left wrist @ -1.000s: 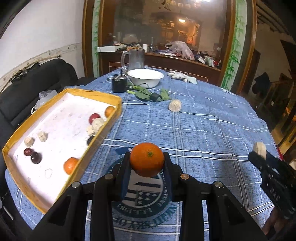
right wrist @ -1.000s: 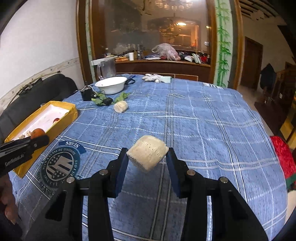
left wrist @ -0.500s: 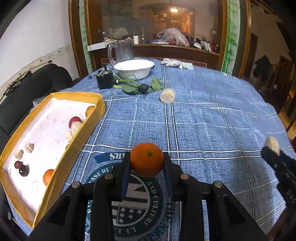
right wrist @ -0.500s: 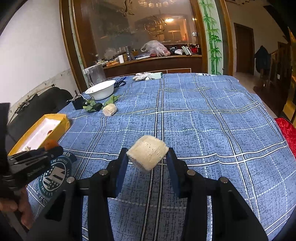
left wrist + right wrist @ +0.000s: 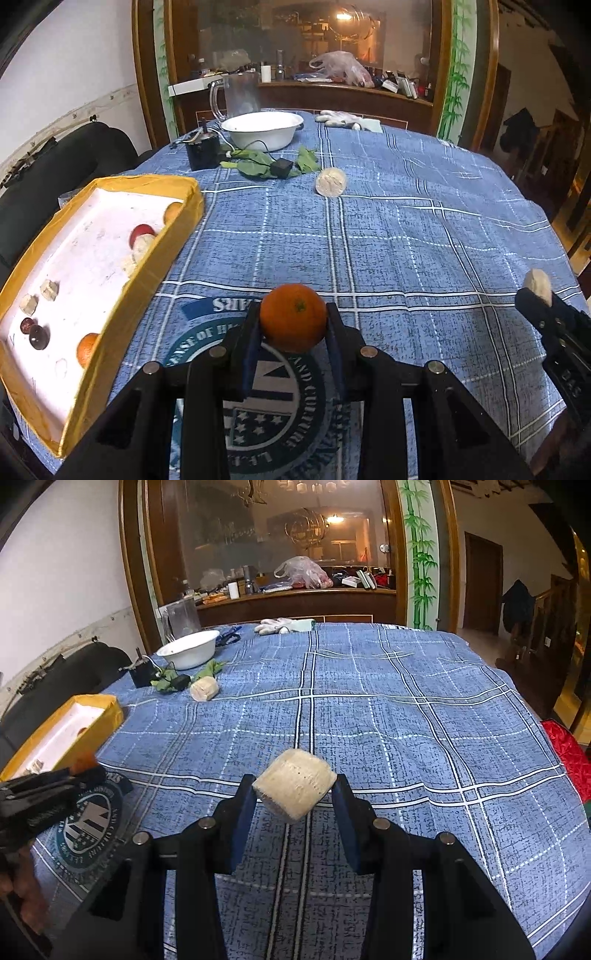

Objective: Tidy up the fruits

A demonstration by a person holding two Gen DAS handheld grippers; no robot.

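Note:
My left gripper (image 5: 293,325) is shut on an orange (image 5: 293,317), held above the blue checked tablecloth just right of the yellow tray (image 5: 184,221). The tray holds several fruits and pale chunks, among them another orange (image 5: 86,349) and a red fruit (image 5: 140,230). My right gripper (image 5: 295,794) is shut on a pale beige chunk (image 5: 294,788) over the cloth; in the left wrist view the right gripper (image 5: 537,295) appears at the right edge. A second pale round chunk (image 5: 331,181) lies on the cloth farther back, the same chunk (image 5: 204,688) showing in the right wrist view.
A white bowl (image 5: 262,129), a clear jug (image 5: 238,94), a black box (image 5: 201,151) with cable, green leaves (image 5: 255,166) and white gloves (image 5: 341,118) sit at the table's far side. A dark sofa (image 5: 55,162) stands left. A round emblem (image 5: 258,387) is printed on the cloth.
Both grippers have turned slightly rightward and risen a little with their loads; the tray has slid left in the left wrist view. Neither grip has changed.

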